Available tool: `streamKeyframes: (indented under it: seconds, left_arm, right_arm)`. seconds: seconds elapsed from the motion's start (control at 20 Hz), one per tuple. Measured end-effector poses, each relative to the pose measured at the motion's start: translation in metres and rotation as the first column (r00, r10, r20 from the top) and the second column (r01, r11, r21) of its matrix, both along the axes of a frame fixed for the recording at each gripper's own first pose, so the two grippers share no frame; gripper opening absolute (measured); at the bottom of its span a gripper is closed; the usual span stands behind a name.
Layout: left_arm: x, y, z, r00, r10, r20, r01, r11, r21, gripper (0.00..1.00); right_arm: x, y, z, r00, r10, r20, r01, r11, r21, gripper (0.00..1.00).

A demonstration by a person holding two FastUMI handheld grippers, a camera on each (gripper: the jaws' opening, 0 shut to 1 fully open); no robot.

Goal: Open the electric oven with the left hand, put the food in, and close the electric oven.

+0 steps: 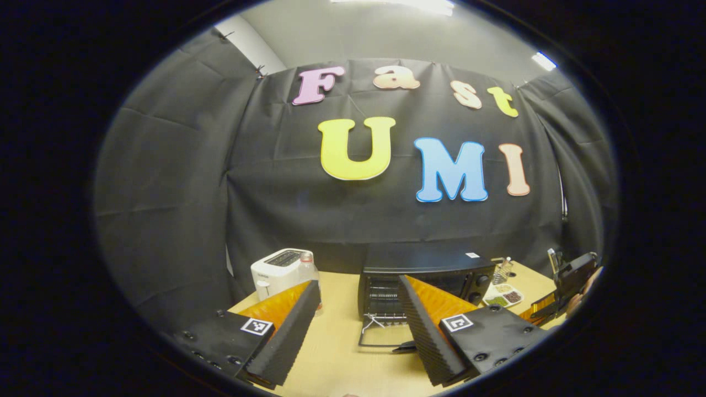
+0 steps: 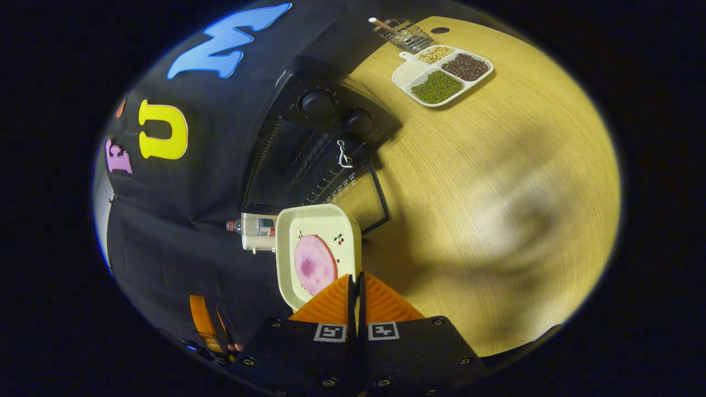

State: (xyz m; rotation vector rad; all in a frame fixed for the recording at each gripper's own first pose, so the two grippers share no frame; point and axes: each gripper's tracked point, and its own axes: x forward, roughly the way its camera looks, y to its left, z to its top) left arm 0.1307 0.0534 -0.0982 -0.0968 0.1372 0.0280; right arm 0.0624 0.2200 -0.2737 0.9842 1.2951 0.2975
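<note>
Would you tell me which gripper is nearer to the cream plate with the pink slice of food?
Right. The right gripper is shut on the plate's rim, holding it out toward the open oven. The left gripper hangs open facing the oven, apart from the plate.

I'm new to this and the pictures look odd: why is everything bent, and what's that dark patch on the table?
Left gripper view: fisheye bends the wall and oven. Right gripper view: tilted sideways, soft shadows across the table; plate stays sharp.

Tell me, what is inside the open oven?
Inside the oven a wire rack shows behind the lowered door. The left gripper's finger covers the right part.
</note>
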Motion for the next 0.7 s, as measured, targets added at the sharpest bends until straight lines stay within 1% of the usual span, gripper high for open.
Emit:
streamKeyframes:
  seconds: [0.25,0.3,0.35,0.4,0.45,0.5,0.55,0.65,0.7]
  left_arm:
    - [0.018,0.021,0.004,1.0,-0.008,0.018,0.007,1.0,0.013,0.91]
    - [0.02,0.025,0.002,1.0,-0.011,0.018,0.01,1.0,0.017,0.95]
    - [0.024,0.028,-0.001,1.0,-0.014,0.016,0.014,1.0,0.021,0.95]
    - [0.026,0.032,-0.002,1.0,-0.016,0.012,0.016,1.0,0.025,0.95]
    - [0.028,0.036,-0.004,1.0,-0.018,0.006,0.017,1.0,0.026,0.91]
    - [0.029,0.039,-0.006,1.0,-0.02,0.002,0.02,0.999,0.024,0.95]
    - [0.03,0.041,-0.006,1.0,-0.024,-0.001,0.024,0.999,0.023,0.91]
    - [0.032,0.045,-0.01,1.0,-0.028,-0.007,0.028,0.999,0.024,0.91]
    - [0.033,0.049,-0.011,1.0,-0.028,-0.01,0.029,0.999,0.025,0.95]
  right_arm:
    - [0.023,0.028,0.005,0.993,-0.111,-0.033,0.111,0.994,0.0,0.0]
    - [0.028,0.033,0.005,0.989,-0.142,-0.041,0.142,0.99,-0.005,0.0]
    - [0.034,0.037,0.004,0.985,-0.167,-0.048,0.167,0.986,-0.006,0.01]
    - [0.04,0.042,0.003,0.98,-0.192,-0.055,0.192,0.981,-0.008,0.0]
    - [0.044,0.048,0.002,0.975,-0.217,-0.055,0.217,0.976,-0.011,0.01]
    - [0.05,0.052,0.001,0.968,-0.244,-0.054,0.244,0.97,-0.015,0.0]
    - [0.055,0.056,0.001,0.96,-0.274,-0.052,0.274,0.962,-0.018,0.01]
    - [0.063,0.068,-0.002,0.946,-0.318,-0.066,0.318,0.948,-0.013,0.01]
    - [0.066,0.072,-0.004,0.938,-0.34,-0.075,0.34,0.94,-0.013,0.01]
